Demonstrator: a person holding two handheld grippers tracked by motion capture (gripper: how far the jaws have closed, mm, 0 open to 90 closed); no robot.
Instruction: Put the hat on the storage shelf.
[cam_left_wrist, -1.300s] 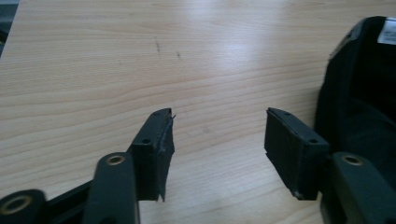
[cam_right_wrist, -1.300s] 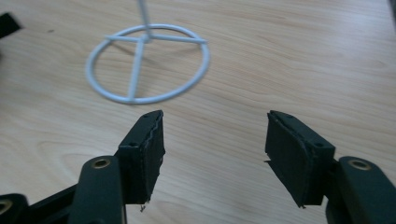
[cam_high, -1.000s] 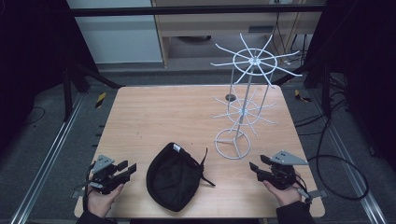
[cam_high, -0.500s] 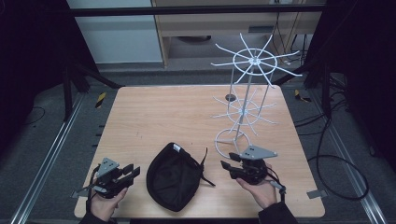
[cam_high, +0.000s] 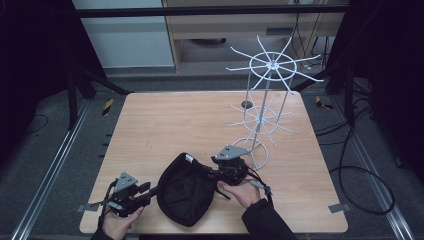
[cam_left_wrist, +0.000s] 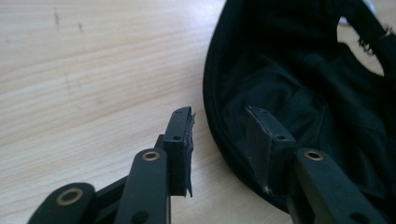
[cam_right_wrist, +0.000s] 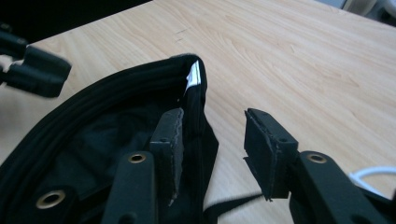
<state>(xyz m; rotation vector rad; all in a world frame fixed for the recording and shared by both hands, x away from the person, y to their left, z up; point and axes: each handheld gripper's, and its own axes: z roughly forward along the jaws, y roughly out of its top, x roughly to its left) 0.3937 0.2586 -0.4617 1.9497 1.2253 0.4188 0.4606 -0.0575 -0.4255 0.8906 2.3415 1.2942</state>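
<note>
Cap (cam_high: 185, 195) sits upside down at the table's (cam_high: 200, 125) near edge, between both hands, opening up, so the rim is reachable. Left gripper (cam_left_wrist: 219, 135) is spread, straddling the rim — one jaw inside, one outside. Right gripper (cam_right_wrist: 212, 135) is also spread across the far rim by the white label (cam_right_wrist: 192, 77). Nothing pinched yet. Likely destination — wire rack (cam_high: 265, 100), well apart.

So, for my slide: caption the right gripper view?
Open right tongs straddling the rim of a black fabric cap on a wooden table.
</note>
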